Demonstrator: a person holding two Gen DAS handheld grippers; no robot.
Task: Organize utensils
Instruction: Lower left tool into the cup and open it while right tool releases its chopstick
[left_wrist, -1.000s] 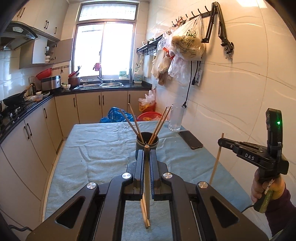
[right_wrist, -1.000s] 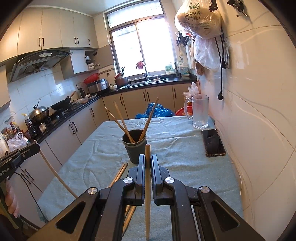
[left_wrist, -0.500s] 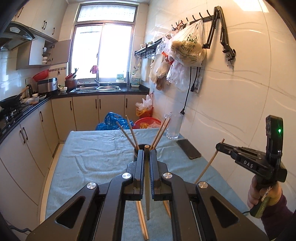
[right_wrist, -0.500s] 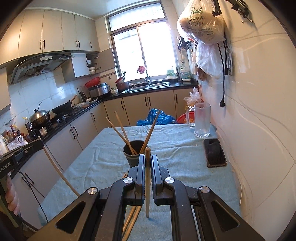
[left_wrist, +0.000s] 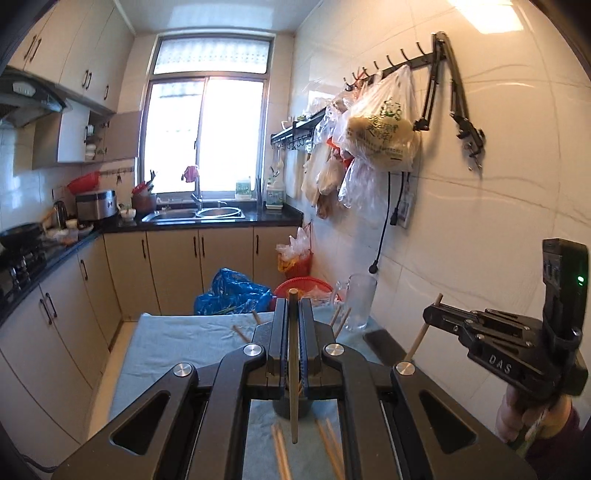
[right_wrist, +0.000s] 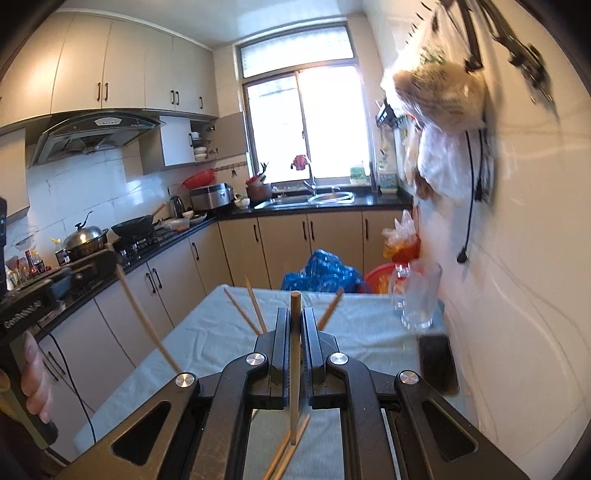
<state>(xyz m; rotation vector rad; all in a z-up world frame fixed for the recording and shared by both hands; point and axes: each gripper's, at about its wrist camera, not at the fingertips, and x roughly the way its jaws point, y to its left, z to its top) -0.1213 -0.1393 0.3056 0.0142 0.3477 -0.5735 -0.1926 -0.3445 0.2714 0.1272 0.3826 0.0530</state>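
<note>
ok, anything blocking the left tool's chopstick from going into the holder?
Nothing solid. The left tool holds its chopstick upright over the dark holder; only the chopsticks already in the holder crowd its mouth.

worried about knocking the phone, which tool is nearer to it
Right. The right tool sits on the phone's side, near the wall; the left tool is off toward the cabinets, farther away.

The letters "DAS" are printed in white on the side of the right gripper (left_wrist: 432, 318). Green print on the hanging plastic bag (left_wrist: 380, 127) cannot be read.
</note>
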